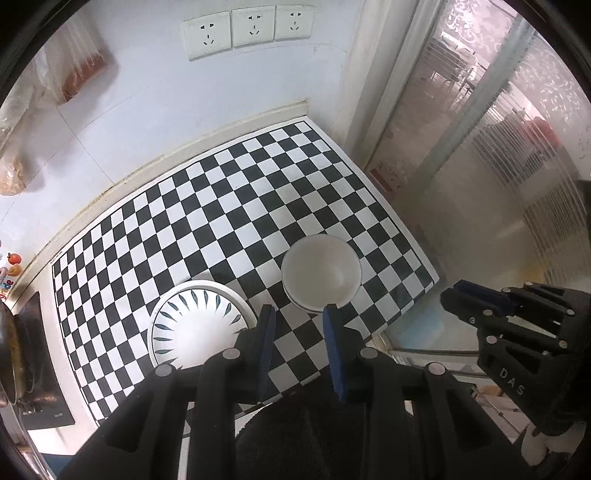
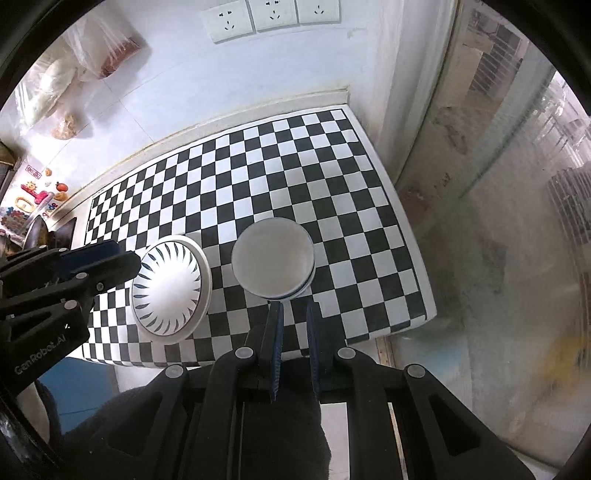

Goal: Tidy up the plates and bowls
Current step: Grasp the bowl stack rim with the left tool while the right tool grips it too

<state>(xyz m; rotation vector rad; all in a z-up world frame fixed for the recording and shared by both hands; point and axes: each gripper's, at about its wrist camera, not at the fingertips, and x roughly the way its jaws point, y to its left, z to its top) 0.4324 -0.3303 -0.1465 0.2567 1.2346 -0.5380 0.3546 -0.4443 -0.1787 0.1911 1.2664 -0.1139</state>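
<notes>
Below, stacked bowls (image 2: 272, 263) lie beyond the empty right hand-held gripper (image 2: 294, 310).

Two stacks of dishes stand on one checkered desk (image 2: 332, 177): one stack of plates (image 2: 168, 291), at least two, the top one leaf-patterned, and one stack of white bowls (image 2: 272, 264), at least two. Three wall sockets (image 2: 273, 14) sit beyond. Two tools show: left tool (image 1: 300, 314), right tool (image 2: 294, 310).

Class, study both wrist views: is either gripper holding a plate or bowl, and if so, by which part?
Nothing is held. The left gripper and right gripper hang empty above the stacked plates and stacked bowls.
</notes>
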